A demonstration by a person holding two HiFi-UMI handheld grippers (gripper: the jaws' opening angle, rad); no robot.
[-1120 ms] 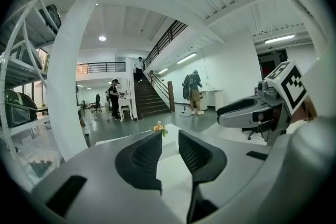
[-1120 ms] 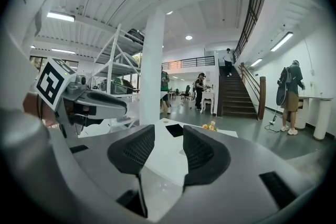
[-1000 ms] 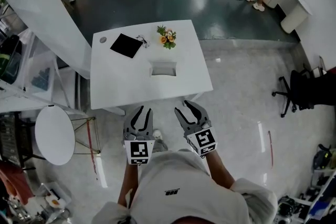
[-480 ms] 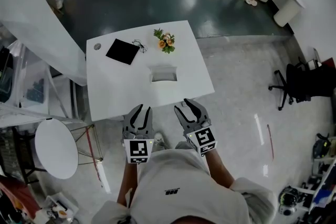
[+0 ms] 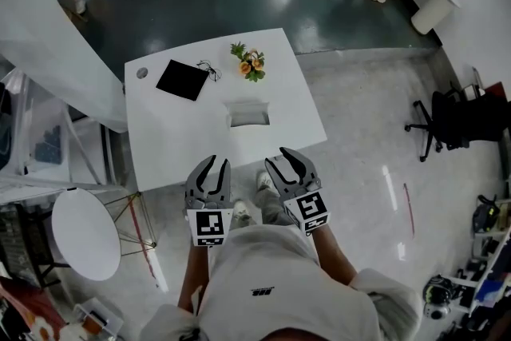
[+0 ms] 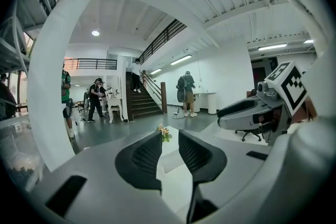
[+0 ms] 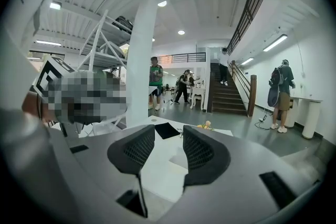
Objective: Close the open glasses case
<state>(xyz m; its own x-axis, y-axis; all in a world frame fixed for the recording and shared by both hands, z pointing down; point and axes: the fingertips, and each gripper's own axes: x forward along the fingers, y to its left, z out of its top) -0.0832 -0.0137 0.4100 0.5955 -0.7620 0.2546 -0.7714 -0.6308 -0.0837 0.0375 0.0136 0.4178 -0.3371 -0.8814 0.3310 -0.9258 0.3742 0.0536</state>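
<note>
Progress on the closing looks nil to me. The white table stands in front of the person, and both grippers hang at its near edge, well short of anything on it. The left gripper has its jaws parted with only air and bare tabletop between them. The right gripper is the same, jaws apart and holding nothing. What I take to be the glasses case, a pale box, sits open towards the middle of the table, on its right half, untouched. So the reach, the grip on the lid and the folding-down all appear left to do.

Around it, the big white column leans past the table's left side. A round side table stands on the floor below it, and a black office chair is well off to the right.

On the far part of the tabletop lie a black square pad, a small bunch of flowers, a dark tangle that may be the glasses, and a little round disc. All of these sit beyond the case, so I see nothing lying between the grippers and it.
</note>
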